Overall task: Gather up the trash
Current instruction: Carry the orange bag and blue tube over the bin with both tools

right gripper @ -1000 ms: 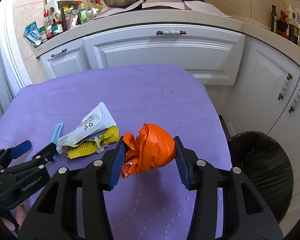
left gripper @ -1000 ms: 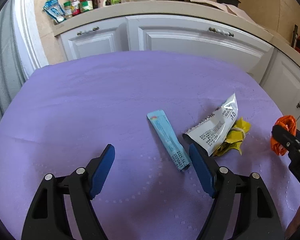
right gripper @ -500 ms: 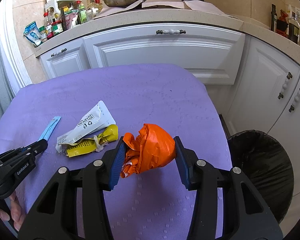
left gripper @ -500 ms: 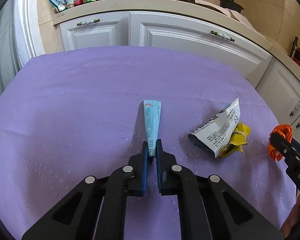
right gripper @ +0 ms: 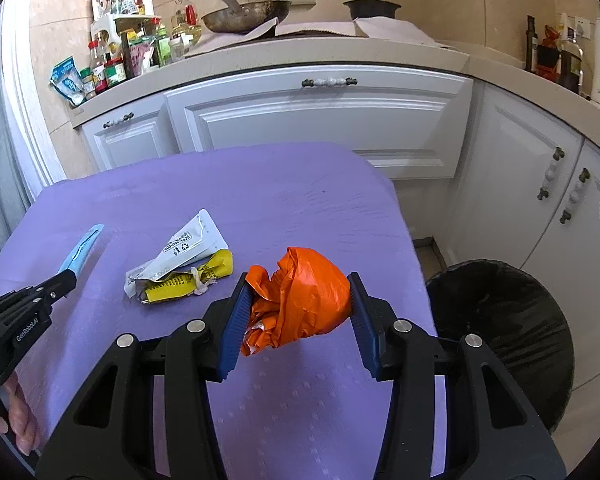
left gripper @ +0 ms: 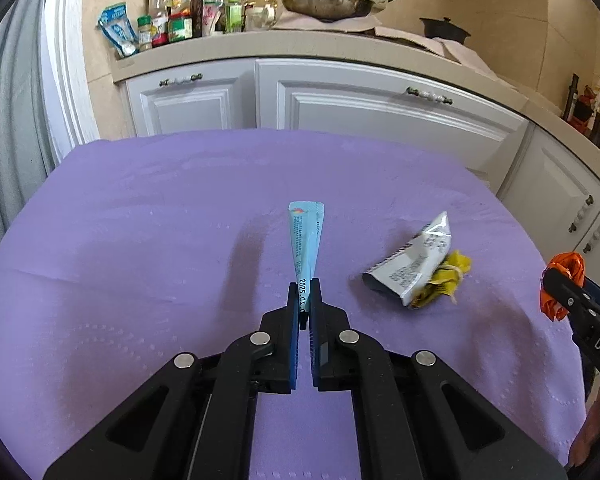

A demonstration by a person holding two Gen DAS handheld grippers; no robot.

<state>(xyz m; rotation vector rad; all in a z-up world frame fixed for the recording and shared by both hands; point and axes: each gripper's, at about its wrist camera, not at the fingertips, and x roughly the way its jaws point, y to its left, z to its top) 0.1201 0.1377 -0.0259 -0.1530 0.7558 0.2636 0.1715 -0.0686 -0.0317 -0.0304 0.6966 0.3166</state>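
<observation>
My left gripper [left gripper: 305, 289] is shut on the near end of a long light-blue sachet [left gripper: 306, 240] and holds it lifted above the purple tablecloth [left gripper: 140, 240]; it also shows in the right wrist view [right gripper: 80, 250]. My right gripper [right gripper: 298, 304] is shut on a crumpled orange plastic bag [right gripper: 304, 300], held above the table's right side; it shows at the right edge of the left wrist view [left gripper: 564, 280]. A white pouch [left gripper: 414, 266] and a crumpled yellow wrapper [left gripper: 446, 284] lie together on the cloth between the grippers.
A black-lined trash bin [right gripper: 504, 332] stands on the floor to the right of the table. White cabinets [right gripper: 320, 116] and a cluttered counter with bottles [right gripper: 112, 64] and a pan [right gripper: 244, 16] run behind the table.
My left gripper closed on the blue sachet and has lifted it off the cloth, turning it to point away. My right gripper has kept holding the orange bag in place.
</observation>
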